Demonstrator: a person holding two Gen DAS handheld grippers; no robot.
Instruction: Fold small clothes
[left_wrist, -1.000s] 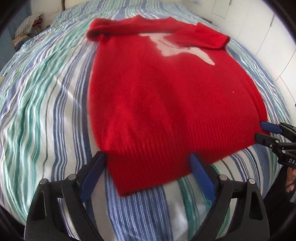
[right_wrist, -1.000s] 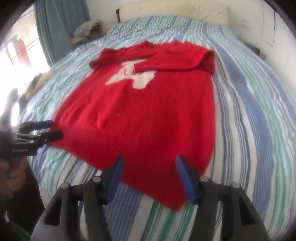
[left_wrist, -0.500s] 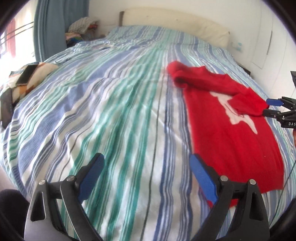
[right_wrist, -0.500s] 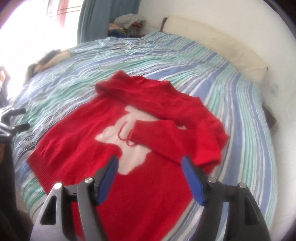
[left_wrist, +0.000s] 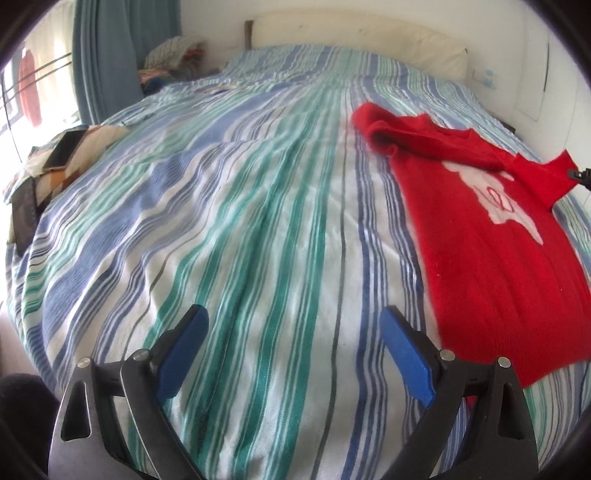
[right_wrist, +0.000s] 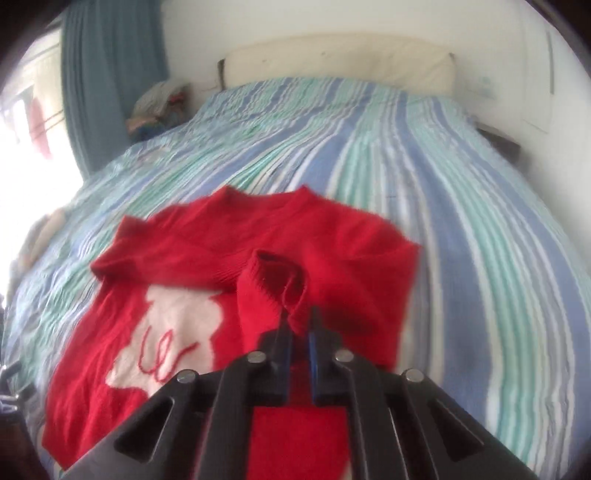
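Low in the right wrist view, the right gripper (right_wrist: 298, 325) pinches the cuff of the red sweater (right_wrist: 221, 258) lying mid-frame on the striped bed (right_wrist: 480, 221), likely to fold that sleeve, while the left gripper (left_wrist: 295, 354) hangs wide and empty.

A bedroom in a home, seen from over the bed I work on.

Under me spreads a wide bed (left_wrist: 258, 229) dressed in a blue, green and white striped cover, and at twelve o'clock a pale padded headboard (left_wrist: 354, 40) stands against a plain white wall (right_wrist: 332, 18). At ten o'clock a blue curtain (left_wrist: 103, 55) hangs beside a bright window, with a heap of folded clothes (left_wrist: 170, 62) just to its right. At nine o'clock a patterned cushion (left_wrist: 74, 155) lies on the bed's edge, a flat dark device on it. At two o'clock a red jumper (left_wrist: 487, 236) lies spread on the cover.
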